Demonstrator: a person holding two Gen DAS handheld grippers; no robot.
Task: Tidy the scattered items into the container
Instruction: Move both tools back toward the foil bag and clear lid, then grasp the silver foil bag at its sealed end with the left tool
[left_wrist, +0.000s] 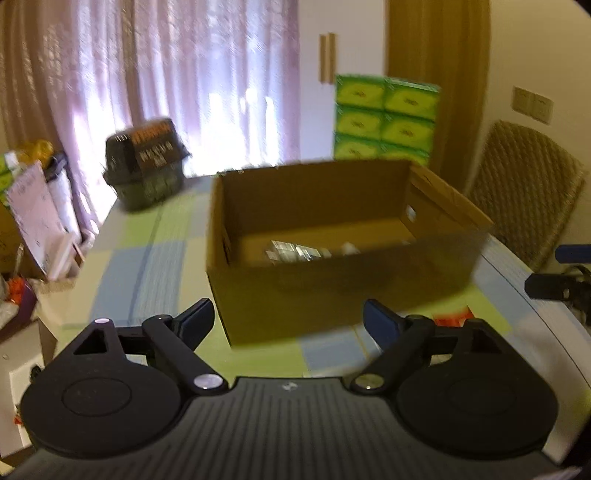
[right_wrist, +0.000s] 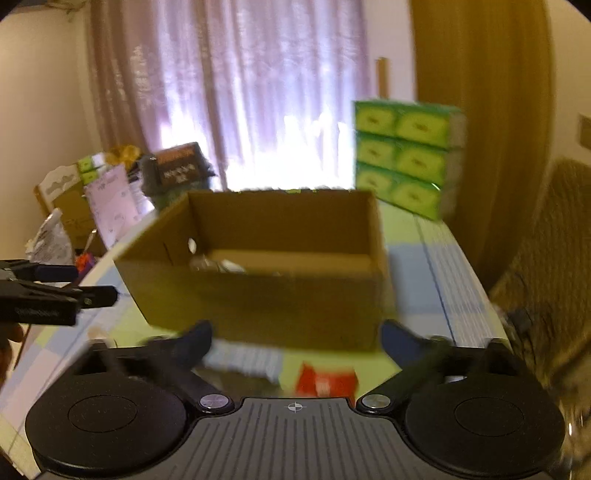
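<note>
The red packet (right_wrist: 327, 382) lies on the table (right_wrist: 424, 236) just in front of the cardboard box (right_wrist: 258, 295), and it sits almost directly below and between the fingers of the right gripper (right_wrist: 295, 345), whose jaws stand wide with nothing in them. Next to it on the left lies a pale, blurred item (right_wrist: 247, 360), too smeared to name. The left gripper (left_wrist: 288, 319) is also spread wide and empty, facing the box's front wall, with the red packet off to its right. So the right gripper is nearer, and the likely move is straight down. Blur hides the packet's long axis.
</note>
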